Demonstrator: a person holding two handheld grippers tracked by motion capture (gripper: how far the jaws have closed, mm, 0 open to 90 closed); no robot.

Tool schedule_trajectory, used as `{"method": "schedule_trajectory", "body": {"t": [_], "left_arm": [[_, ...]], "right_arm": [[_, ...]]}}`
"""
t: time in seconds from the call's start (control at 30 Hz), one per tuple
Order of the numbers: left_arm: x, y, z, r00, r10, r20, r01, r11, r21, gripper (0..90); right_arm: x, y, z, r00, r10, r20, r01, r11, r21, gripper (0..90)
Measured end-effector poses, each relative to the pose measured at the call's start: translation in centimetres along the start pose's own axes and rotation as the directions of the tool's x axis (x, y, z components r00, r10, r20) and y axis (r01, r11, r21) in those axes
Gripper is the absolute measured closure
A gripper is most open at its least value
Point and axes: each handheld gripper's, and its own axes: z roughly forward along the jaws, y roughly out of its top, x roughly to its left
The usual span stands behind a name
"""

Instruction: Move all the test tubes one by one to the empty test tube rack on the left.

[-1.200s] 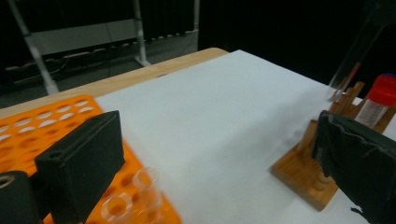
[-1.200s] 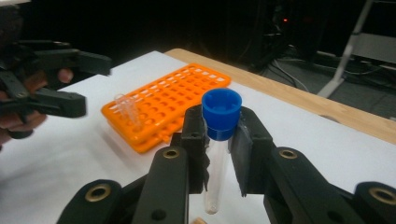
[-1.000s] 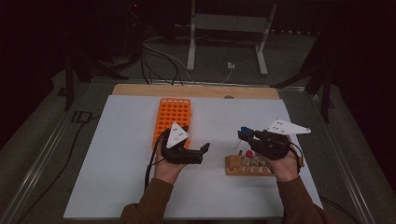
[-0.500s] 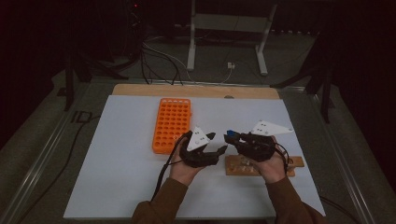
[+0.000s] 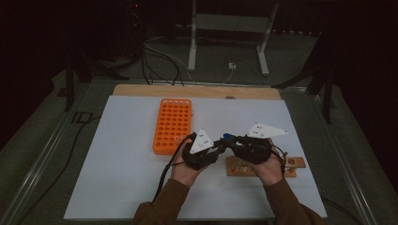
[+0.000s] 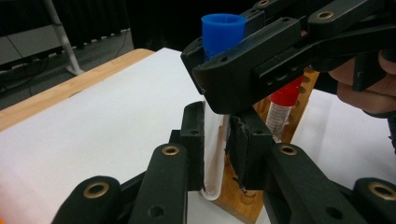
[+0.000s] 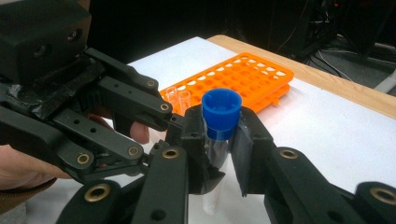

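Pinching one blue-capped tube (image 6: 215,140) together, the left gripper (image 6: 215,154) just closed low beneath the right gripper (image 7: 219,144) near the cap; uneven pulling could snap it.

Left gripper (image 5: 217,149) and right gripper (image 5: 233,138) tip to tip, fingers (image 6: 194,140) clamped; left just closed.

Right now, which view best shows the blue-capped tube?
The left gripper view: the blue-capped tube shows whole, cap to rounded bottom, with both grippers clamped on it. The right gripper view shows cap and upper glass. The high view gives just a blue speck.
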Motion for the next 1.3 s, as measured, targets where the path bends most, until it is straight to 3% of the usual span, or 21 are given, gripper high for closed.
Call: {"method": "schedule_trajectory", "body": {"t": [0.33, 0.8, 1.13, 1.3], "left_arm": [[0.7, -0.3, -0.3, 0.9986, -0.022, -0.049, 0.023, 0.9997, 0.008, 76.9], [2.2, -1.0, -2.1, 0.9948, -0.051, -0.088, 0.05, 0.9987, -0.012, 77.0], [3.9, -1.6, -4.5, 0.9894, -0.077, -0.123, 0.072, 0.9964, -0.044, 76.8], [4.9, -2.1, -5.9, 0.9835, -0.092, -0.155, 0.084, 0.9948, -0.058, 76.7]], "right_arm": [[-0.6, -0.3, -0.9, 0.9997, 0.019, -0.013, -0.02, 0.999, -0.031, 34.4], [-2.0, -1.4, -3.0, 0.9947, 0.048, 0.091, -0.042, 0.997, -0.066, 3.4], [-3.0, -2.1, -4.7, 0.9874, 0.064, 0.145, -0.052, 0.995, -0.083, 0.0], [-3.4, -2.5, -5.4, 0.9848, 0.065, 0.161, -0.051, 0.995, -0.088, 0.0]]}}
